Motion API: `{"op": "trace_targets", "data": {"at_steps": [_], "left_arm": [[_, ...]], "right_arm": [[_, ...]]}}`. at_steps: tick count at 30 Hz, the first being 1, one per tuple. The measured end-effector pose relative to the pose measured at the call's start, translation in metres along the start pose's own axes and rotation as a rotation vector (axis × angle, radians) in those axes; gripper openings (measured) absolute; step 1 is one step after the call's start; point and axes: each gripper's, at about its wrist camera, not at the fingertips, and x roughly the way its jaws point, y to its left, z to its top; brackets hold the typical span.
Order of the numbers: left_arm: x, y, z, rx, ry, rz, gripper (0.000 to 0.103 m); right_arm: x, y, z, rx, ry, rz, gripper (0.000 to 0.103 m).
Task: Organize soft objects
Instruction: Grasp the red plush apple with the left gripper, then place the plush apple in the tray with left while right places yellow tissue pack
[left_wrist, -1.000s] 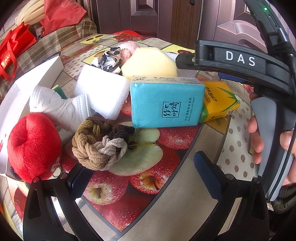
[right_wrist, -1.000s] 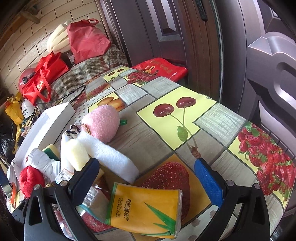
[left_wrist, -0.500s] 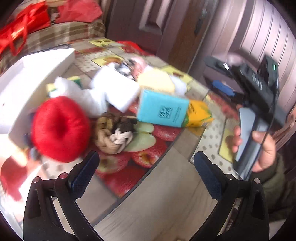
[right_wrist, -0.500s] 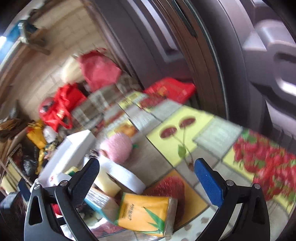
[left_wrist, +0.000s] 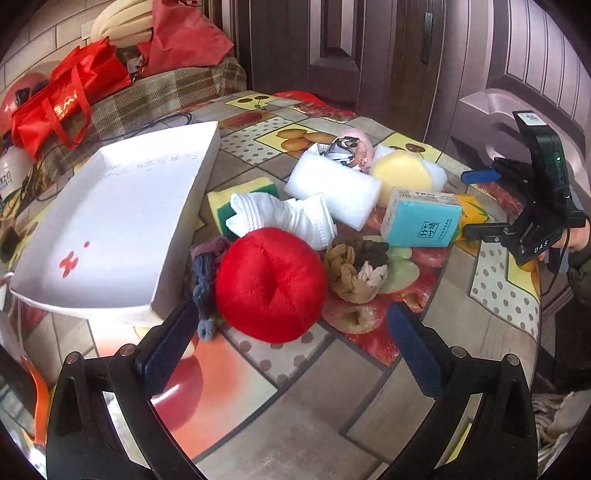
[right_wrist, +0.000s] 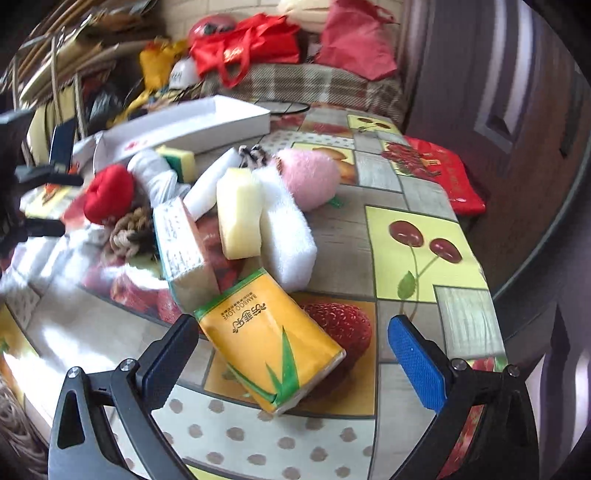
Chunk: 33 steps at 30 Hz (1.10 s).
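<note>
Both tools gape empty: left tool (left_wrist: 288, 349) near the red plush (left_wrist: 271, 282), right tool (right_wrist: 291, 356) over the yellow tissue pack (right_wrist: 269, 339).

Legible markings noted. The yellow tissue pack (right_wrist: 271, 341) carries "BAMBOO LOVE" beside larger Chinese characters. The right gripper (left_wrist: 480, 202), seen from the left wrist view, bears "DAS" in white on its body. The blue tissue pack (left_wrist: 421, 218) shows a square Chinese logo and small print, both unreadable.
</note>
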Motion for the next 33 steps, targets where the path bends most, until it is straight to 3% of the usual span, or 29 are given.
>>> {"op": "trace_targets", "data": {"at_steps": [3, 5, 6, 7, 8, 9, 12, 16, 19, 23, 26, 29, 33], "left_arm": [[0.018, -0.006, 0.009, 0.034, 0.028, 0.024, 0.099], [0.029, -0.009, 0.012, 0.055, 0.052, 0.044, 0.091], [0.032, -0.011, 0.011, 0.067, 0.056, 0.055, 0.079], [0.033, -0.011, 0.010, 0.074, 0.051, 0.061, 0.065], [0.033, -0.011, 0.008, 0.075, 0.045, 0.057, 0.062], [0.031, -0.011, 0.005, 0.077, 0.029, 0.054, 0.059], [0.021, -0.013, -0.006, 0.087, -0.019, 0.058, 0.055], [-0.005, -0.009, -0.020, 0.047, -0.134, 0.100, 0.055], [-0.036, 0.005, -0.028, -0.039, -0.297, 0.132, 0.056], [-0.067, 0.030, -0.035, -0.174, -0.461, 0.281, 0.056], [-0.072, 0.054, -0.045, -0.277, -0.482, 0.417, 0.056], [-0.078, 0.077, -0.056, -0.372, -0.492, 0.455, 0.056], [-0.078, 0.084, -0.061, -0.366, -0.504, 0.512, 0.056]], "right_arm": [[0.015, 0.009, 0.003, -0.085, 0.054, -0.015, 0.103], [0.019, 0.014, 0.000, -0.119, 0.070, -0.021, 0.102], [0.019, 0.012, 0.001, -0.112, 0.067, -0.005, 0.101], [0.018, 0.011, 0.000, -0.108, 0.073, 0.005, 0.097], [0.016, 0.009, -0.002, -0.098, 0.070, 0.029, 0.089], [0.013, 0.007, -0.003, -0.086, 0.065, 0.065, 0.065], [0.001, 0.006, -0.013, -0.079, 0.055, 0.058, 0.052], [-0.026, -0.006, -0.021, 0.032, -0.030, 0.067, 0.051], [-0.063, -0.016, -0.020, 0.151, -0.205, 0.096, 0.051], [-0.090, -0.006, -0.007, 0.259, -0.424, 0.135, 0.051], [-0.081, 0.012, 0.008, 0.316, -0.502, 0.156, 0.052], [-0.063, 0.034, 0.018, 0.319, -0.525, 0.148, 0.052], [-0.033, 0.057, 0.031, 0.364, -0.509, 0.203, 0.051]]}}
